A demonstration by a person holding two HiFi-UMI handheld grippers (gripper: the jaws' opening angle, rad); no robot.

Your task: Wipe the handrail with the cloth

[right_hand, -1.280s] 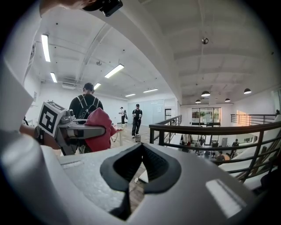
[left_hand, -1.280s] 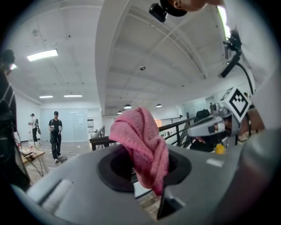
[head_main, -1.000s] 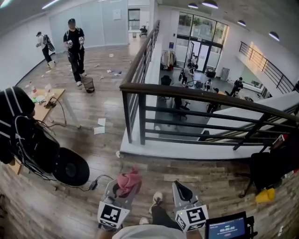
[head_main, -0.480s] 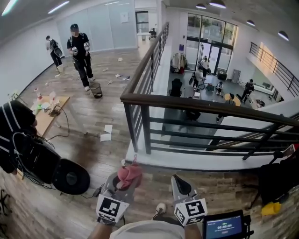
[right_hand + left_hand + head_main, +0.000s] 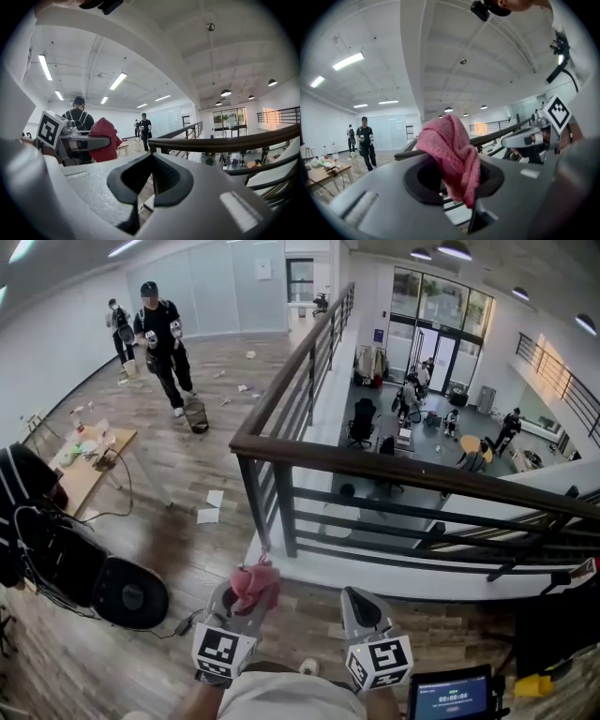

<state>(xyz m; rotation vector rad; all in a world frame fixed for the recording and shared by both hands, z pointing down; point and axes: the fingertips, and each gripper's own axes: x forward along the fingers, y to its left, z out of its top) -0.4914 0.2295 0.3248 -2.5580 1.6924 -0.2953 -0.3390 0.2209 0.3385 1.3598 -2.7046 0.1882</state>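
Left gripper [image 5: 242, 610]: jaws clamped on the pink cloth [image 5: 452, 150]; the cloth is bunched, stands up above the jaw tips and droops over on one side.
Right gripper [image 5: 151, 180]: jaws pressed together, nothing between them; held just beside the left gripper, at about the same height.
Cloth position: low in front of the person, short of the railing and not touching it.
Handrail [image 5: 394, 465]: dark brown top rail on black posts and horizontal bars; it turns a corner ahead of the left gripper, one run going away down the room, the other crossing to the right in front of both grippers.
Beyond the rail: open drop to a lower floor with chairs, several people and glass doors.
Floor [image 5: 187, 549]: wood planks, with scraps of paper [image 5: 210, 507] scattered on it.
Left side: a wooden table [image 5: 89, 470] with small items on it, cables trailing to a round black object [image 5: 131, 593] on the floor.
Far end: a person in black [image 5: 164, 343] standing near a mesh wastebasket [image 5: 195, 415]; a second person [image 5: 120, 329] is behind, by the wall.
Lower right: a small lit screen [image 5: 450, 699] close to the right gripper; its figures are too small to read.
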